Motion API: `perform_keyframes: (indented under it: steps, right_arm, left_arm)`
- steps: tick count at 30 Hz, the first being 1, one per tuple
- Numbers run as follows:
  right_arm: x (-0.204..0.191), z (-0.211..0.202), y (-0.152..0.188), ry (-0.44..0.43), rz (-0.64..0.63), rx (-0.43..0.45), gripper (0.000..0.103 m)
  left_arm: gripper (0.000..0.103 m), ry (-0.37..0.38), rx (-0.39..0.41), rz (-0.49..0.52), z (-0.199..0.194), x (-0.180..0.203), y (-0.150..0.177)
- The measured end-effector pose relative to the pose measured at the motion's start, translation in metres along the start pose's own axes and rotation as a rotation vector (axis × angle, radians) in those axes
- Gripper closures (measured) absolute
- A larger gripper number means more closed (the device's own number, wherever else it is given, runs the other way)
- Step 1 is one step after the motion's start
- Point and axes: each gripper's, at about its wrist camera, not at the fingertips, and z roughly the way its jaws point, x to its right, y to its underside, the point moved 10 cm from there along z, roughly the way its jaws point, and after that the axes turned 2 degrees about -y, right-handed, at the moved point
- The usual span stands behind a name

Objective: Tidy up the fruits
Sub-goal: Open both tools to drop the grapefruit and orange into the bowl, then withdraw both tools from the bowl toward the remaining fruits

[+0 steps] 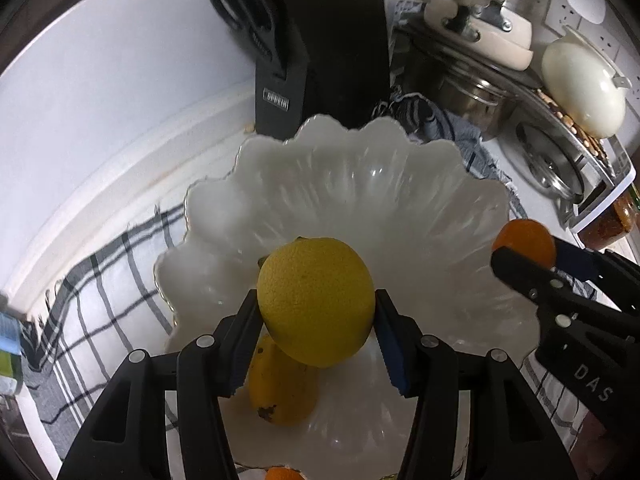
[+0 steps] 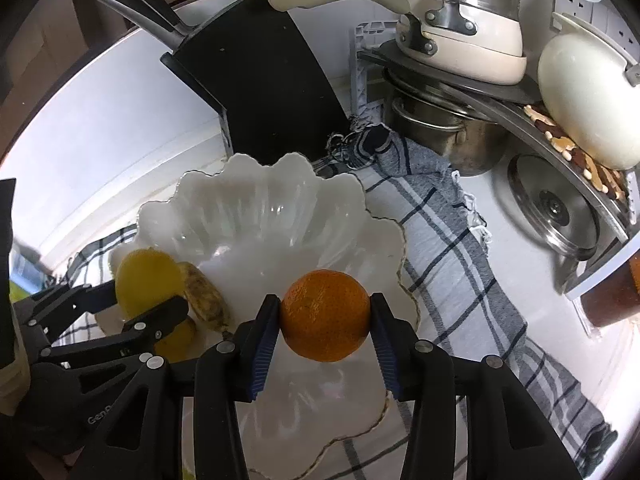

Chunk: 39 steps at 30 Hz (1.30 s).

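Note:
My left gripper [image 1: 316, 312] is shut on a yellow lemon [image 1: 316, 300] and holds it above the white scalloped bowl [image 1: 360, 184]. A banana [image 1: 280, 392] lies in the bowl under the lemon. My right gripper [image 2: 325, 316] is shut on an orange [image 2: 325, 314] and holds it over the bowl's [image 2: 256, 208] near right part. In the left wrist view the right gripper [image 1: 532, 260] with the orange [image 1: 524, 244] is at the bowl's right rim. In the right wrist view the left gripper [image 2: 132, 304] with the lemon [image 2: 148, 280] is at the bowl's left, beside the banana [image 2: 204, 296].
A checked cloth [image 2: 460, 256] lies under the bowl. A black knife block [image 2: 264, 80] stands behind it. Steel pots [image 2: 440, 136], a cream pan [image 2: 460, 36] and a lid [image 2: 552, 208] crowd the right. A second orange fruit [image 1: 284, 474] shows at the bottom edge.

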Motion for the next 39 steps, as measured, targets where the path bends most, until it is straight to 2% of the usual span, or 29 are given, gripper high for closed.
perform_keyframes:
  steps: [2, 3, 5, 6, 9, 15, 26, 30, 36, 39]
  right_arm:
    - [0.002, 0.000, 0.000, 0.010, 0.005, -0.003, 0.053]
    - [0.003, -0.001, -0.001, 0.019, 0.008, 0.006, 0.044]
    - [0.004, -0.008, -0.004, 0.028, 0.006, 0.039, 0.033]
    - [0.005, -0.011, -0.006, 0.033, 0.008, 0.055, 0.030]
    - [0.007, -0.021, -0.011, 0.049, 0.015, 0.081, 0.023]
    - [0.003, -0.041, -0.017, 0.086, -0.007, 0.135, 0.014]
    - [-0.013, -0.087, -0.011, 0.112, -0.033, 0.229, 0.014]
    - [-0.019, -0.101, -0.003, 0.116, -0.056, 0.250, 0.014]
    - [-0.029, -0.120, 0.014, 0.099, -0.085, 0.296, 0.014]
    - [-0.034, -0.127, 0.022, 0.085, -0.087, 0.307, 0.014]
  left_arm:
    - [0.048, 0.005, -0.008, -0.003, 0.002, 0.000, 0.003]
    - [0.042, 0.002, -0.001, -0.002, 0.000, 0.001, 0.002]
    - [0.025, -0.014, 0.034, 0.004, -0.007, 0.000, -0.001]
    - [0.020, -0.025, 0.049, 0.005, -0.011, -0.001, -0.004]
    - [0.011, -0.025, 0.069, 0.001, -0.018, -0.003, -0.008]
    - [0.003, -0.056, 0.120, -0.005, -0.039, -0.009, -0.012]
    - [0.002, -0.130, 0.228, -0.058, -0.094, -0.035, 0.006]
    - [0.002, -0.152, 0.245, -0.085, -0.109, -0.044, 0.016]
    - [0.002, -0.204, 0.299, -0.104, -0.133, -0.054, 0.035]
    - [0.002, -0.207, 0.305, -0.119, -0.140, -0.056, 0.044]
